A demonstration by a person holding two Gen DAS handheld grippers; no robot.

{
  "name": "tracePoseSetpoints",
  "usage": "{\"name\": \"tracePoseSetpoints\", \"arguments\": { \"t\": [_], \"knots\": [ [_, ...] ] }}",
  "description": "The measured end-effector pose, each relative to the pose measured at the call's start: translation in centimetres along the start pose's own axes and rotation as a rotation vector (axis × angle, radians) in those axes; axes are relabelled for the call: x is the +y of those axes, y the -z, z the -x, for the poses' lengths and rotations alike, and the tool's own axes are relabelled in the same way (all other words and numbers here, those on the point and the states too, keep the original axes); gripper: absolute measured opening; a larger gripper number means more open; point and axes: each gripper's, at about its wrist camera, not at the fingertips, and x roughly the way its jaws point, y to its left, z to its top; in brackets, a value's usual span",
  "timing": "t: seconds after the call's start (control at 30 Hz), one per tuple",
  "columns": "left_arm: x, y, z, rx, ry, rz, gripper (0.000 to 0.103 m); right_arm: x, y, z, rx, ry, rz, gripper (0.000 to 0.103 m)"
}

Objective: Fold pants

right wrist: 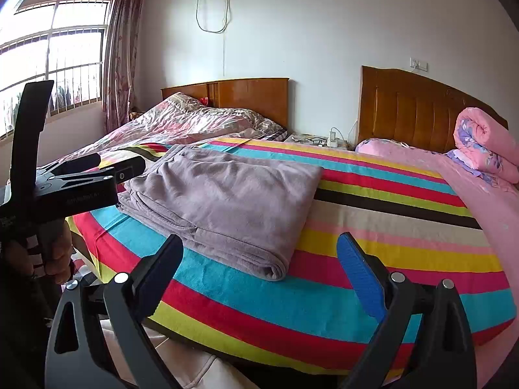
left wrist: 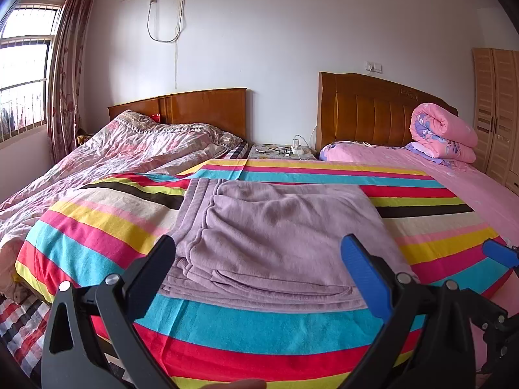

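Observation:
Mauve fleece pants [left wrist: 272, 236] lie folded in a flat rectangle on a bright striped sheet [left wrist: 227, 330]. The left wrist view looks straight at their near edge. My left gripper [left wrist: 259, 246] hovers just above that near edge, open, with nothing between its black and blue fingers. In the right wrist view the folded pants [right wrist: 223, 201] lie ahead and to the left. My right gripper [right wrist: 259, 243] stands open over the sheet [right wrist: 373, 227], a little to the right of the pants' near corner, holding nothing. The left gripper's body and the hand holding it [right wrist: 55, 253] show at that view's left edge.
A bed with a crumpled floral quilt [left wrist: 123, 149] lies at the left. A pink bed with a rolled pink quilt [left wrist: 444, 133] is at the right, before a wooden headboard [left wrist: 366, 110]. A nightstand with a charger [left wrist: 285, 150] sits between the beds.

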Motion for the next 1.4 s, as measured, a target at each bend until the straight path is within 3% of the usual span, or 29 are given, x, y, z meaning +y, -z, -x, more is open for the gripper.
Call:
{"name": "tracePoseSetpoints", "arguments": {
  "t": [1.4],
  "knots": [
    [-0.20,-0.22,0.82,-0.034,-0.011,-0.018,0.102,0.18,0.13,-0.11,0.006,0.003,-0.006,0.092]
  ]
}}
